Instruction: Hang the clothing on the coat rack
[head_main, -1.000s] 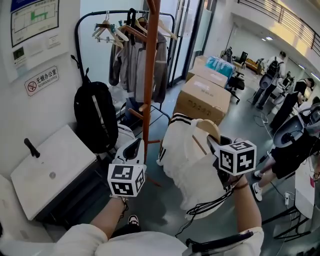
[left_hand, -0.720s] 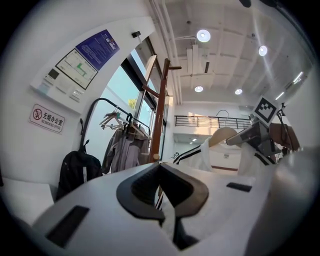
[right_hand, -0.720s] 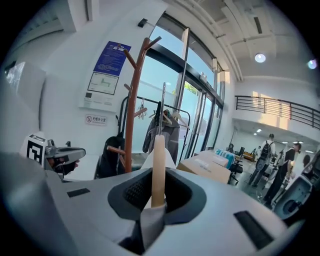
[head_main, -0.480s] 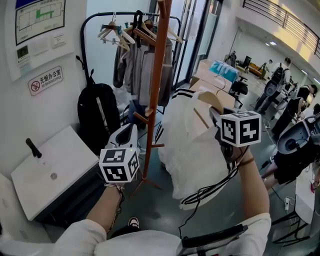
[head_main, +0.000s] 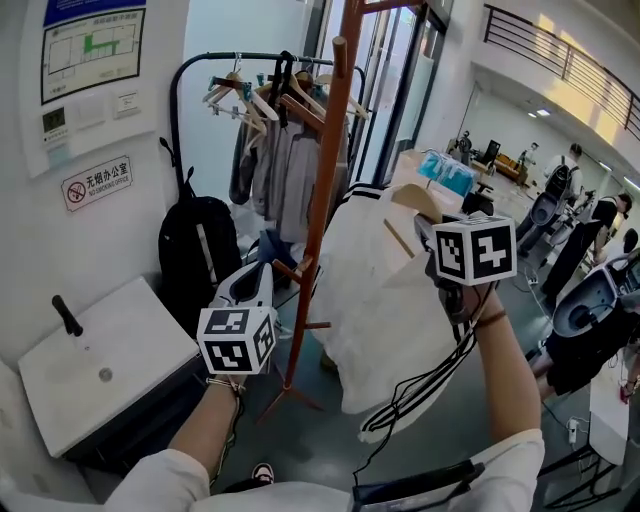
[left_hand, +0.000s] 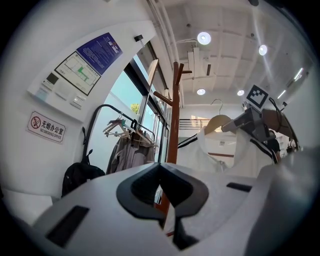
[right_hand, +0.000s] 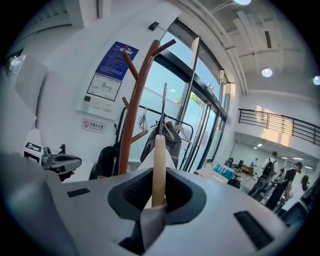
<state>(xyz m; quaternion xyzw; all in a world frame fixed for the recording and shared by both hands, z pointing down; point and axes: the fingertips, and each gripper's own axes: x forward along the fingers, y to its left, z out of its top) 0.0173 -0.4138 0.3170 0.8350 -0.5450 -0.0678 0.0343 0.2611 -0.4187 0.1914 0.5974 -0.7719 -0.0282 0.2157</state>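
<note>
My R tongs (head_main: 424, 228) pinch the wooden hanger (head_main: 412, 198) w/ white jacket (head_main: 385, 310), centre-right of frame, just right of coat rack (head_main: 322, 200). L tongs (head_main: 262, 272) pressed together, empty, lower left.

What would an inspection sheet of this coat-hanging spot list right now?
surface: grey floor under the rack; no worktop in use.
job's things: white striped top on a wooden hanger, beside the brown coat rack, not yet hung.
clutter: black backpack; grey jackets on a clothes rail; white cabinet.
grippers: right gripper shut on the hanger; left gripper jaws together, empty.
cables: black cable hanging below the right gripper.
surroundings: no-smoking sign on the wall; glass doors; people at the far side.
</note>
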